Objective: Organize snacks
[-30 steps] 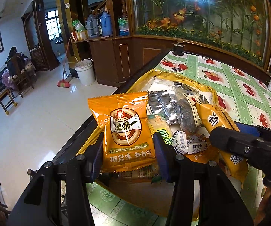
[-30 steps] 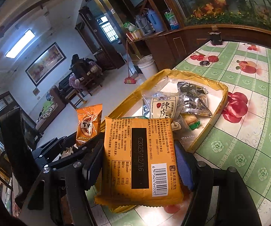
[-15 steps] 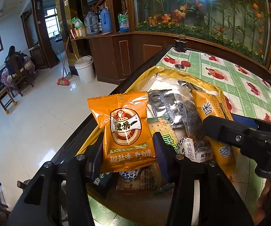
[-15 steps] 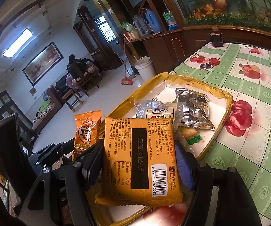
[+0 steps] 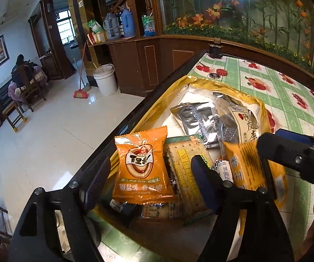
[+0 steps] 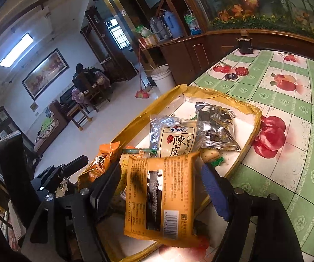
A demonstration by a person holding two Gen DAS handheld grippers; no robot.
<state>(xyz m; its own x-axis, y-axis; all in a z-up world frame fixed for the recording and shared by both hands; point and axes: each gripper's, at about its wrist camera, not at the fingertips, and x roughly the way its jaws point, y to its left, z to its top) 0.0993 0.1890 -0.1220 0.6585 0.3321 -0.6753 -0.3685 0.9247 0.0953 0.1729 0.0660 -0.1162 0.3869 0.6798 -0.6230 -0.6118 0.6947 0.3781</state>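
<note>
Mostly crinkled foil snack packets [image 5: 142,166] in yellow tray [image 6: 251,109]

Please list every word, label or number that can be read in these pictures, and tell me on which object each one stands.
"WELDA…" (cut off): on the cracker pack in the yellow tray.
"陳皮": on the clear pouch with a cream label.
"椒盐味 香酥脆": on the orange packet between the opening left gripper jaws; its logo characters are unclear.
Fine print and barcode digits on the yellow packet between the opening right gripper jaws: blurred.
</note>
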